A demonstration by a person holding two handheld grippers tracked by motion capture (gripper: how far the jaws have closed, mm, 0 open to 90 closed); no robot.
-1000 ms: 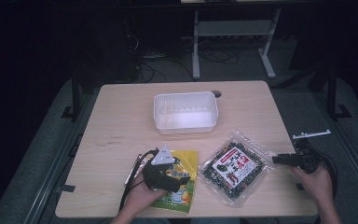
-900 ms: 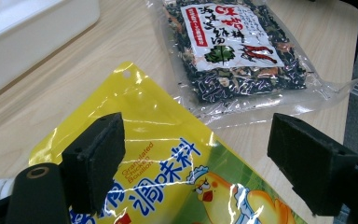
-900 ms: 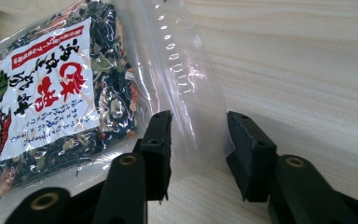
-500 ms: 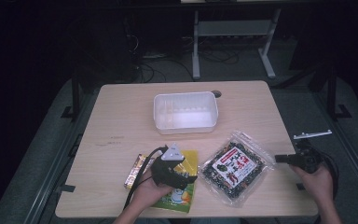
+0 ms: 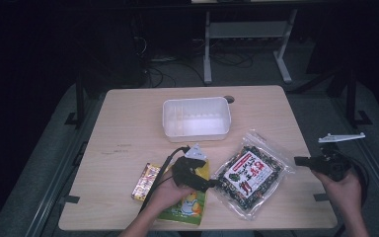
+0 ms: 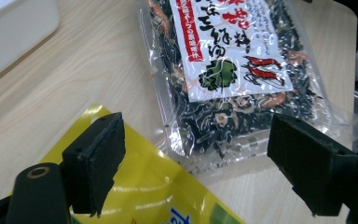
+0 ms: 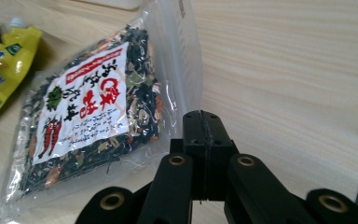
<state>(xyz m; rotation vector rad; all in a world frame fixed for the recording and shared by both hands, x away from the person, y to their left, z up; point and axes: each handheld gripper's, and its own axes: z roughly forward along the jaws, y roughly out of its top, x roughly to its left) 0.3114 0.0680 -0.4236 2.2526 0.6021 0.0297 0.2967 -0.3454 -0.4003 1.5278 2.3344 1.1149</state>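
Where the high view looks down on the wooden desk (image 5: pixel 128 118), a white plastic tub (image 5: pixel 196 118) stands near the middle toward the far edge. Nearer the person, a clear bag of dark dried seaweed mix (image 5: pixel 249 174) with a white and red label lies right of centre. A yellow pouch (image 5: pixel 190 205) lies just left of it, partly under the left hand (image 5: pixel 165 192), and a small brown and yellow packet (image 5: pixel 145 181) lies left of that hand. The left gripper (image 5: pixel 212 183) sits over the yellow pouch with its tips at the seaweed bag's near-left edge. The right gripper (image 5: pixel 298 160) is held in the right hand (image 5: pixel 343 185) just right of the bag, apart from it.

From the left gripper view, the left gripper (image 6: pixel 196 163) has its jaws spread wide; between them lie a corner of the yellow pouch (image 6: pixel 154 186) and the lower edge of the seaweed bag (image 6: pixel 233 79). The tub (image 6: pixel 14 32) shows at upper left.

From the right gripper view, the right gripper (image 7: pixel 203 140) has its jaws pressed together with nothing between, just beside the bag's (image 7: pixel 93 116) clear edge. The yellow pouch (image 7: pixel 0 65) lies at far left.
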